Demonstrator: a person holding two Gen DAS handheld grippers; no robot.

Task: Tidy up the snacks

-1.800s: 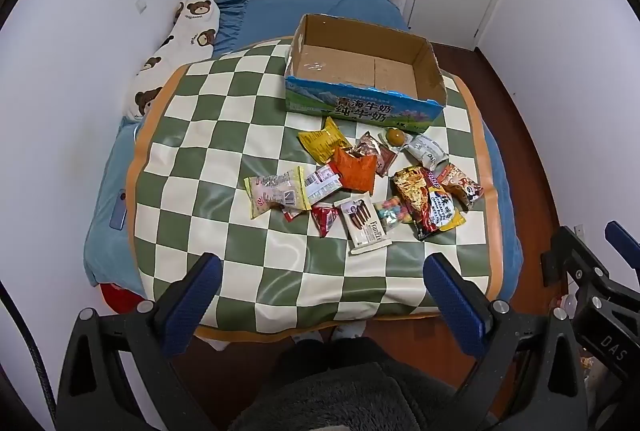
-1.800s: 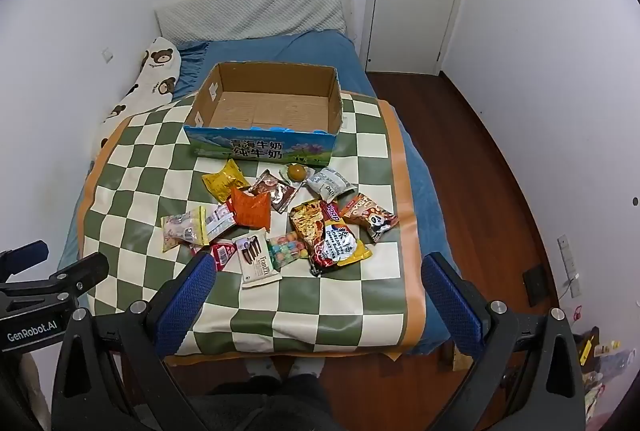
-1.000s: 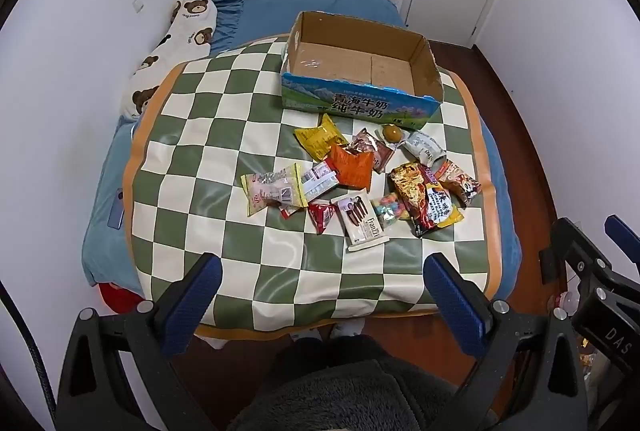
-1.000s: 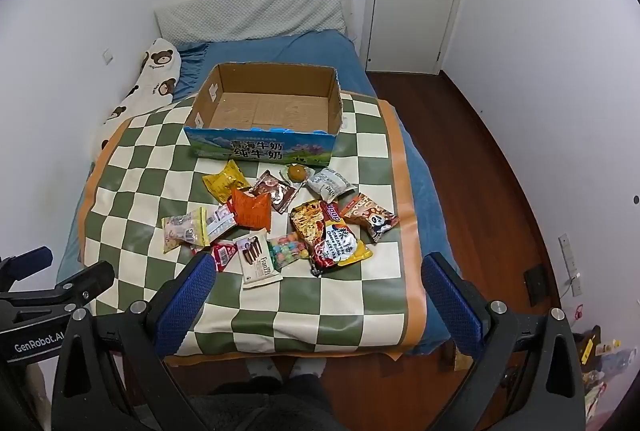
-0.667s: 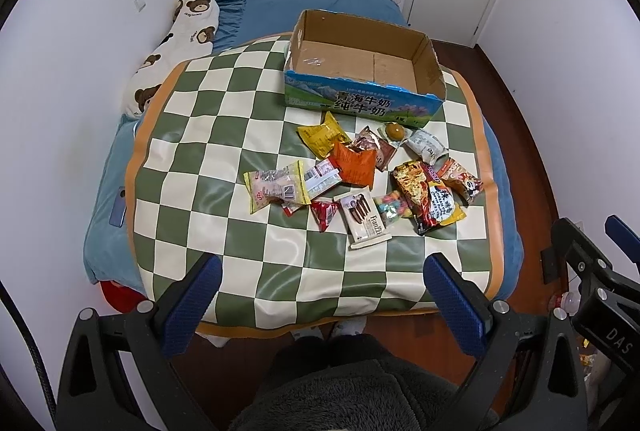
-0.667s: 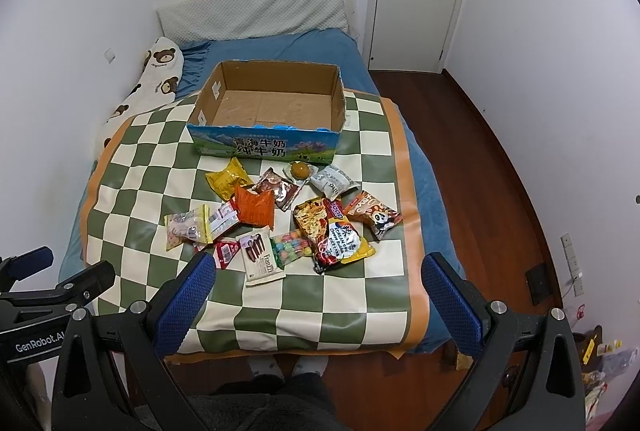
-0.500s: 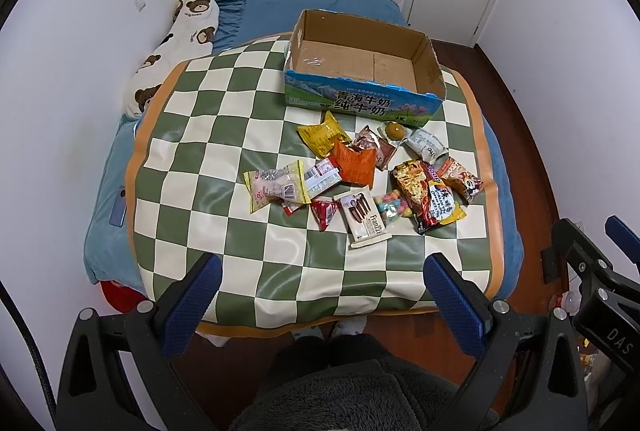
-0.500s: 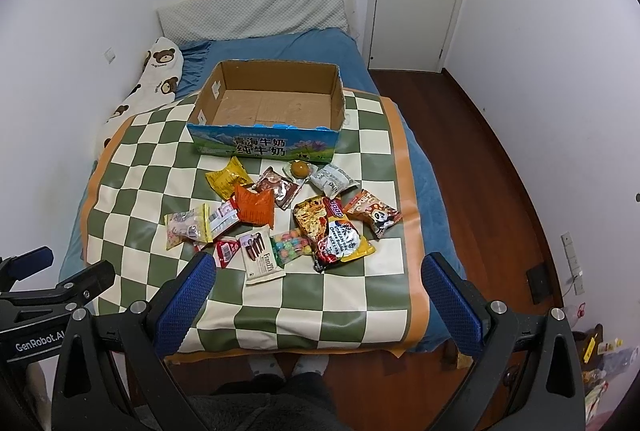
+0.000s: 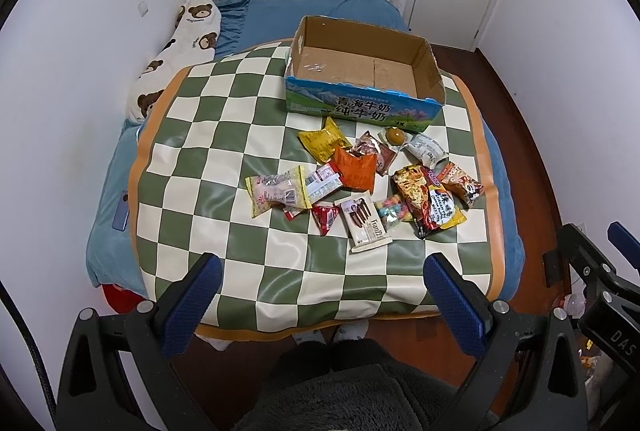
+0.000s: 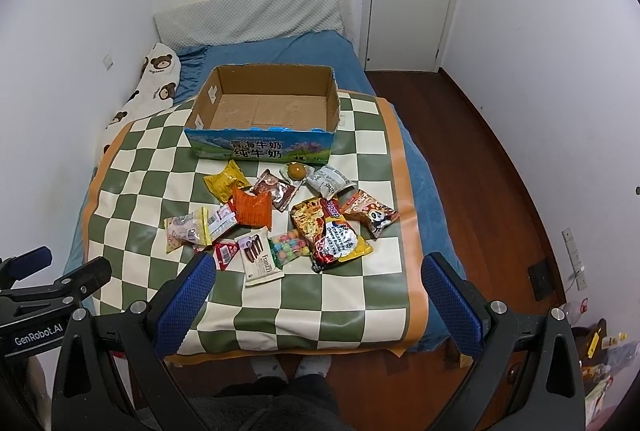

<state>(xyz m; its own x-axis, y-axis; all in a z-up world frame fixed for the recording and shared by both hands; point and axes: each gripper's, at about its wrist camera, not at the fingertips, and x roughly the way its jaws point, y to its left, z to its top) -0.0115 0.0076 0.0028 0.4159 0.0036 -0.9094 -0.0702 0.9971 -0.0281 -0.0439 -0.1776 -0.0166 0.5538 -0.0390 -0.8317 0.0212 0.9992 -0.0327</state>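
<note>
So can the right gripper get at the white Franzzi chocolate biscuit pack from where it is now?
Probably yes: the right gripper is open, holds nothing, and the white Franzzi chocolate biscuit pack lies at the pile's near edge with nothing on it.

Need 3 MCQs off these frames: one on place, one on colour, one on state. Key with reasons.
1. Where do the snack packets lie?
A. inside the box
B. on the mat, in front of the box
C. on the floor
2. The mat's checks are:
A. green and cream
B. red and white
C. blue and black
3. The cardboard box is:
A. taped shut
B. full
C. open and empty

Key: B, the snack packets lie on the checkered mat; A, its squares show green and cream; C, the bare floor of the cardboard box is visible.
</note>
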